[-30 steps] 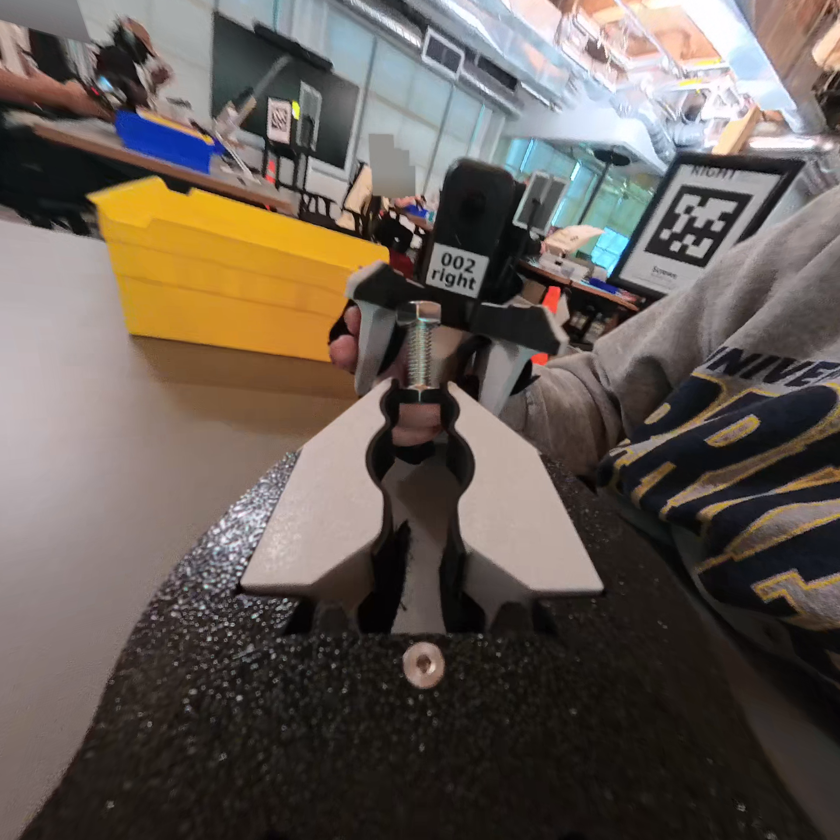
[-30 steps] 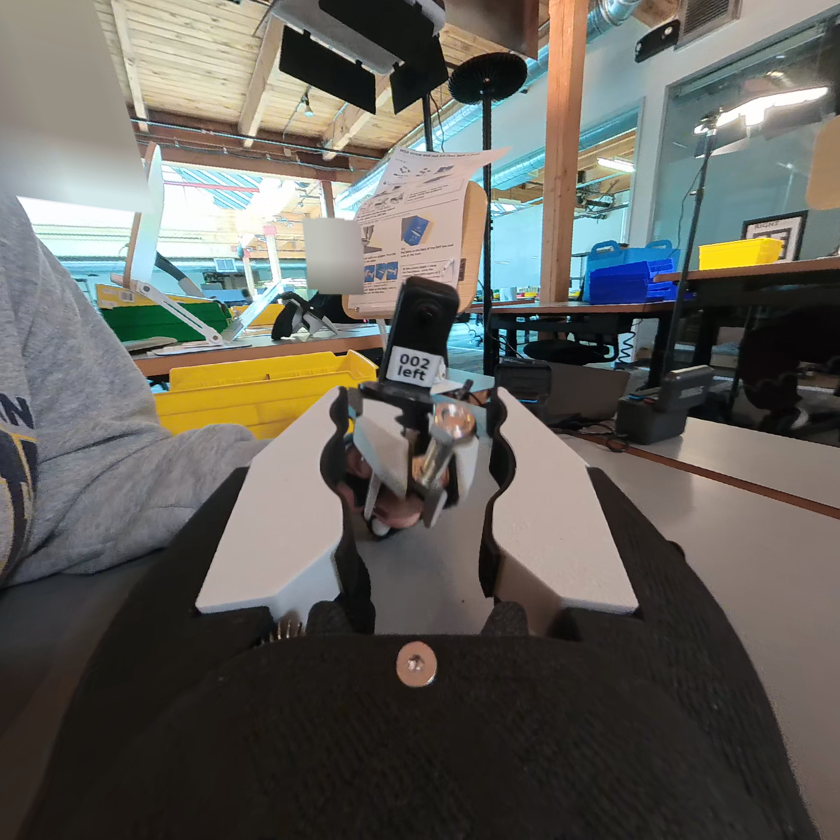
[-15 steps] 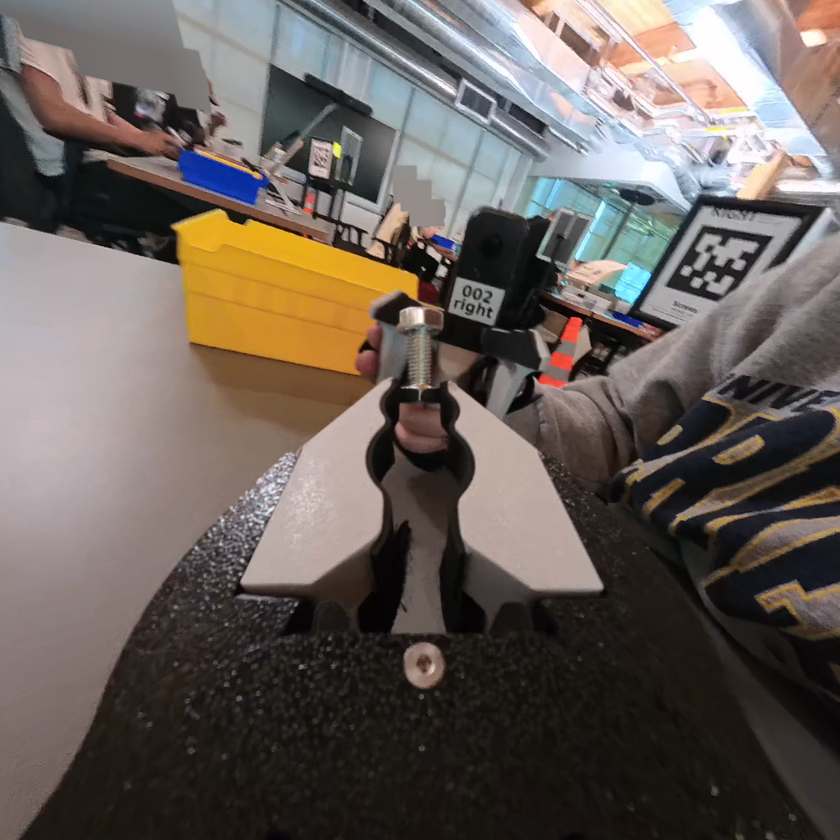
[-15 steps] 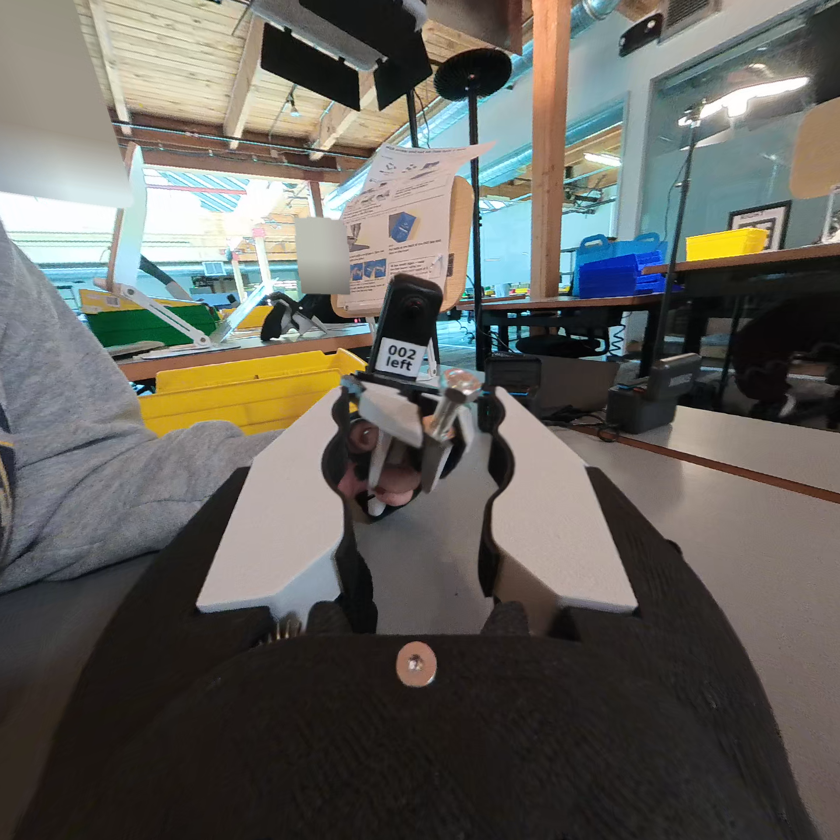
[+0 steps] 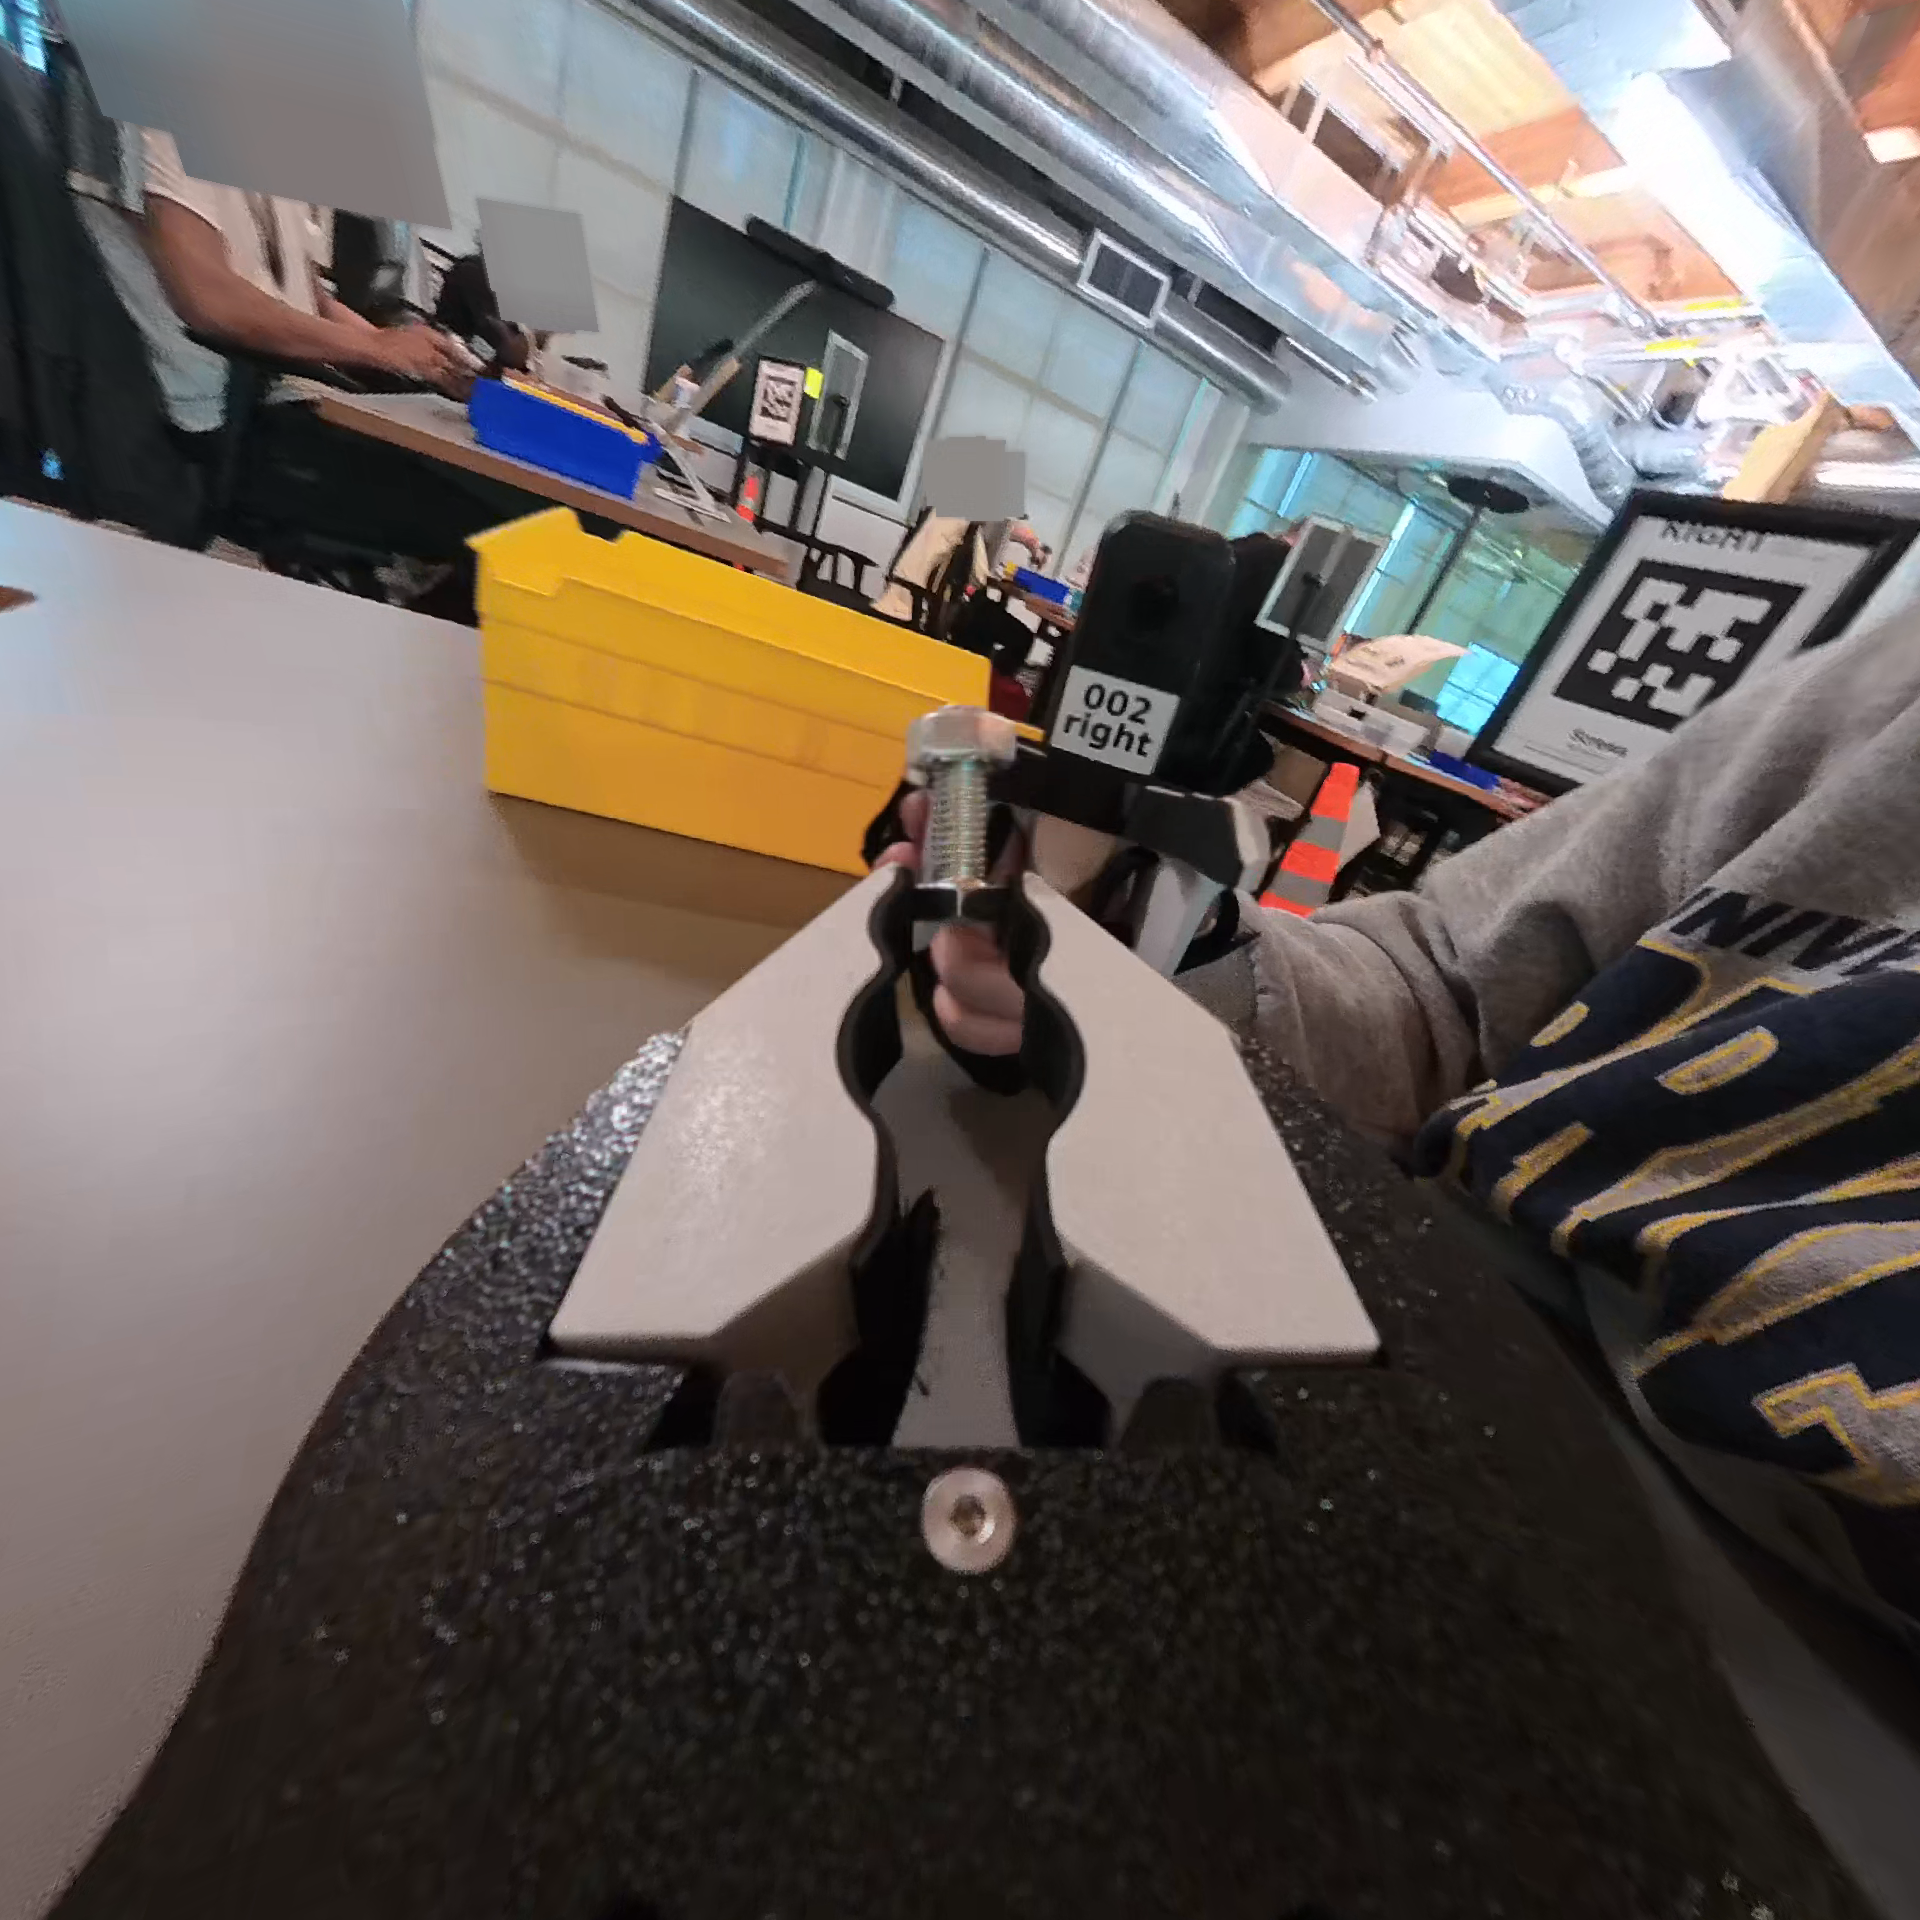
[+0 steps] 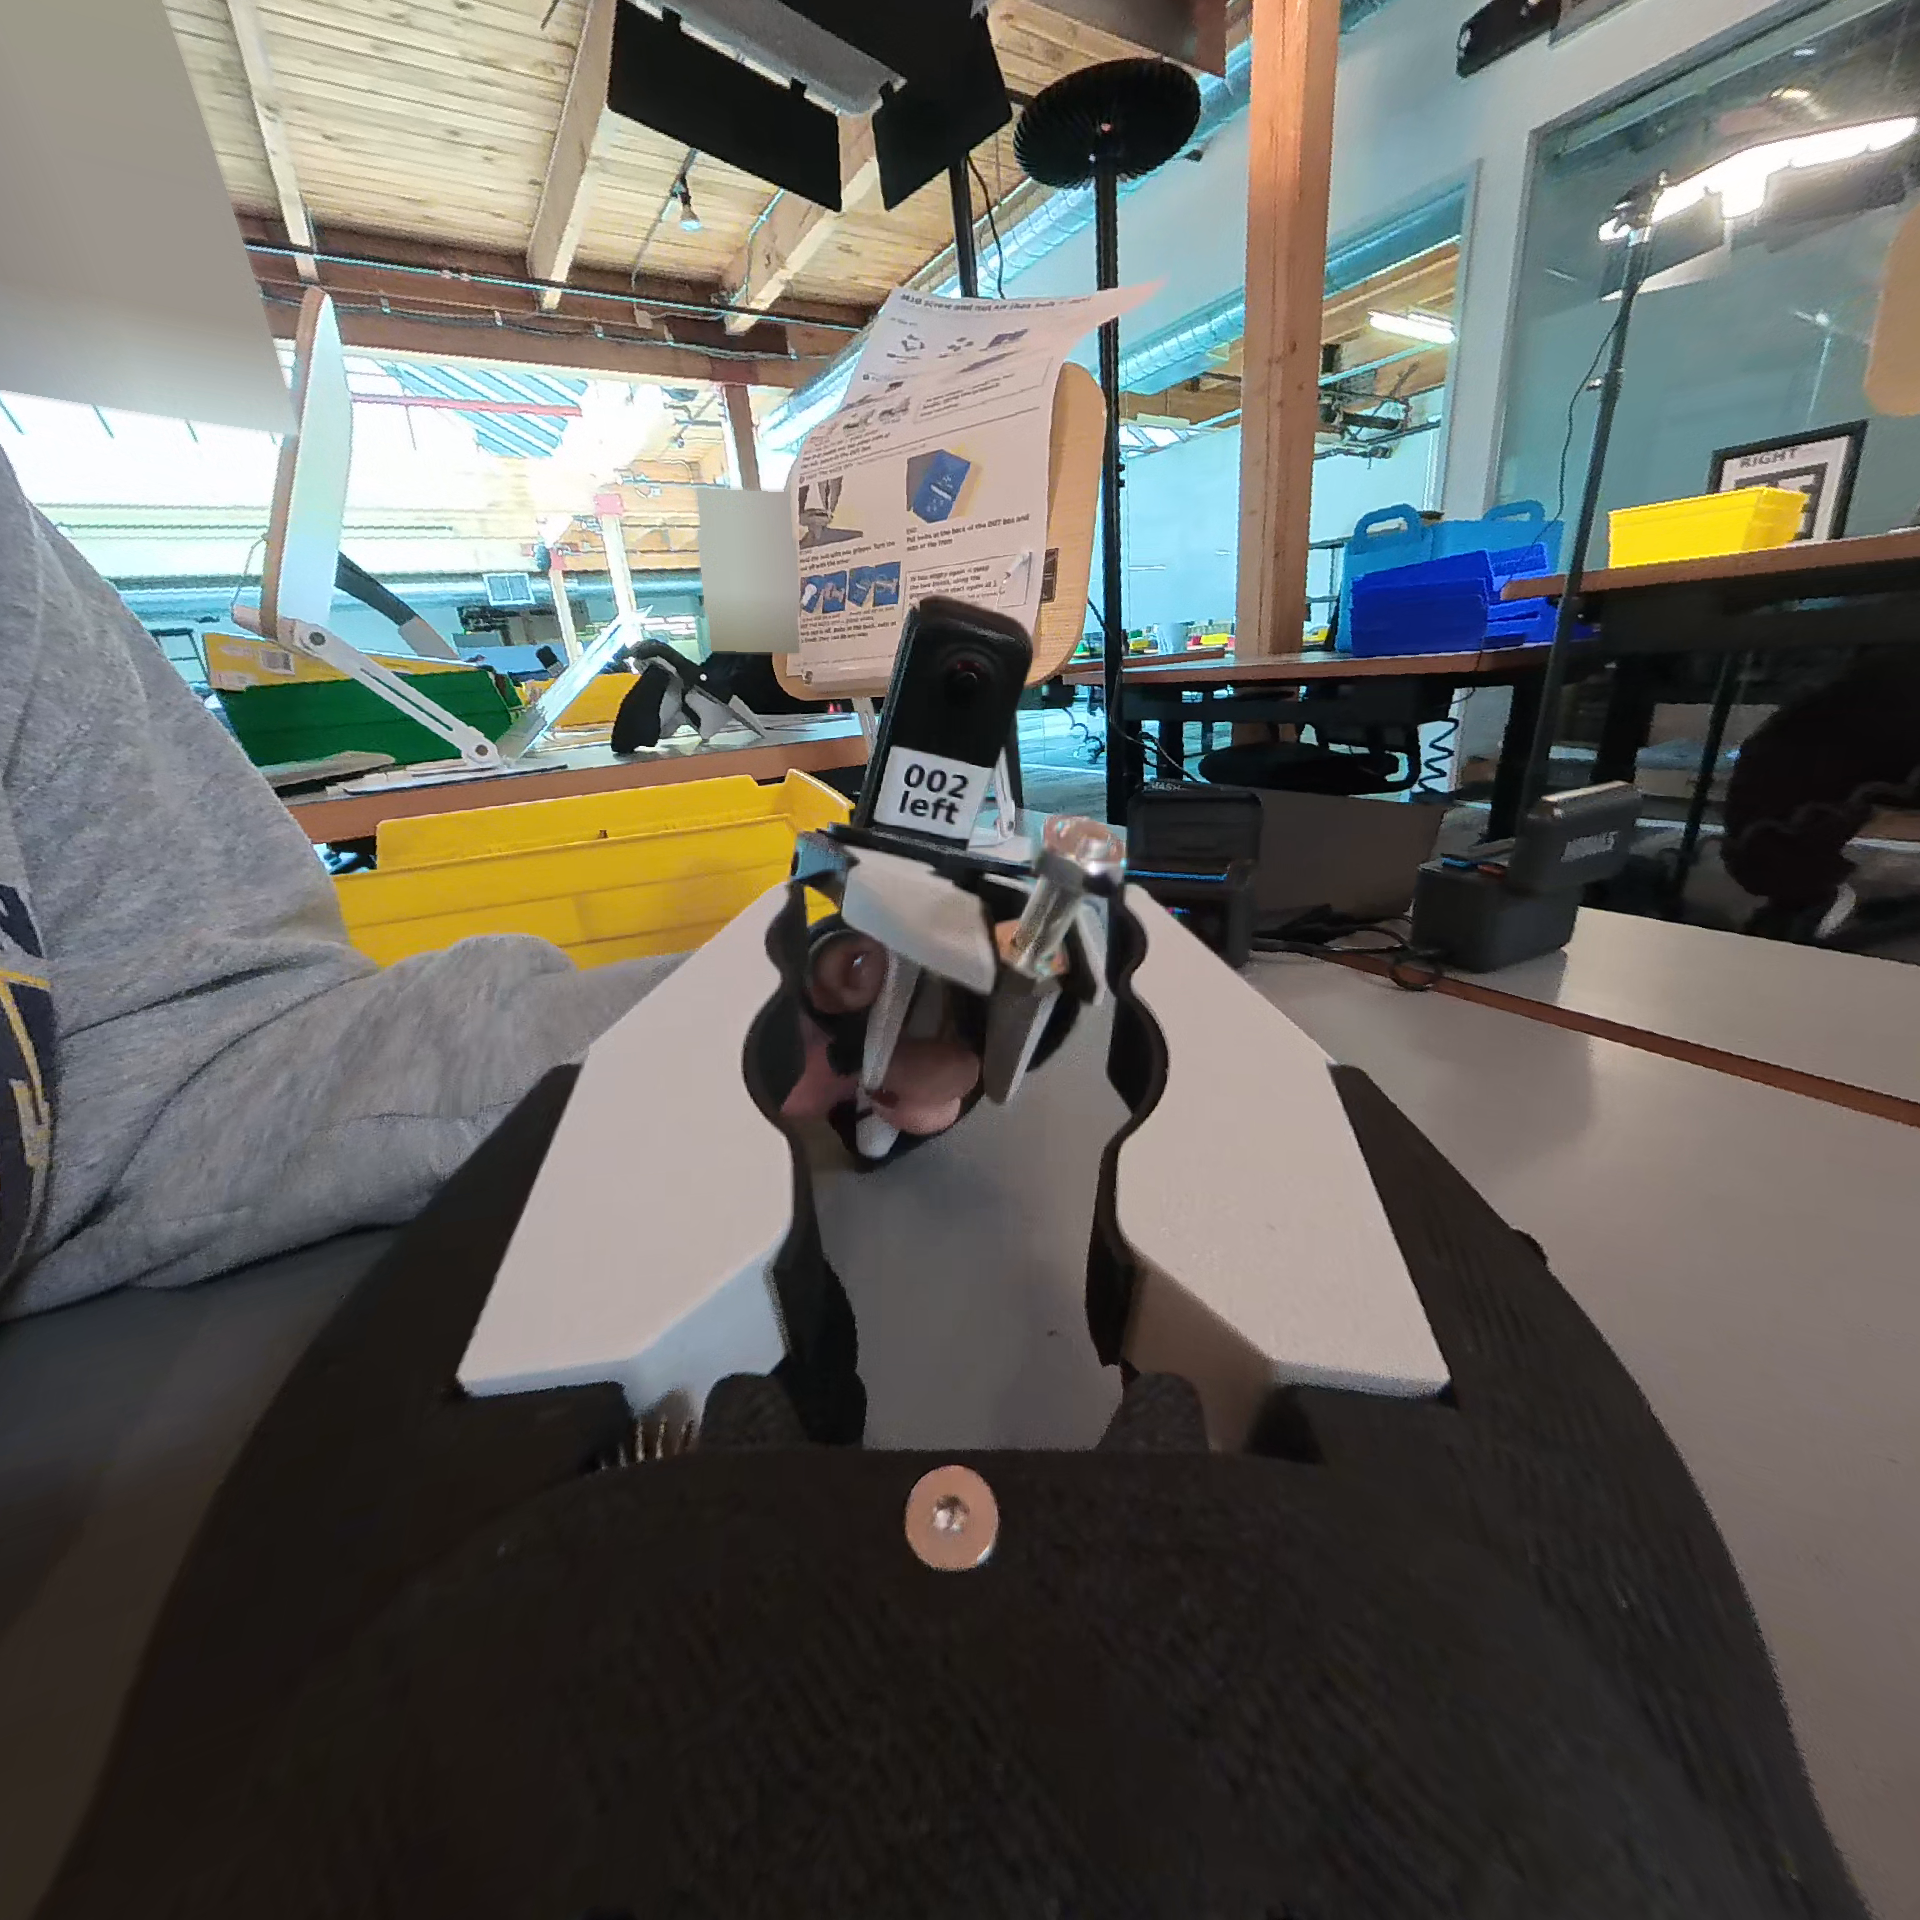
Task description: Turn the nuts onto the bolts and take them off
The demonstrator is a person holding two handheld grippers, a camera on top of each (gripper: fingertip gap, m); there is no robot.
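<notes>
Left claw point(image 5: 956, 904) closed at its tips on the nut point(image 5: 954, 902) at the low end of a silver bolt point(image 5: 958, 805), which stands upright above the fingers, hex head on top, held over the grey worktop point(image 5: 239, 935). Right claw point(image 6: 961, 966) gapes wide and grips nothing; the other claw with bolt and nut sits in front of its tips, bolt leaning right in that view. Yellow bin point(image 5: 675, 707) behind on the worktop; grey sleeve point(image 5: 1507, 914) at the right.
</notes>
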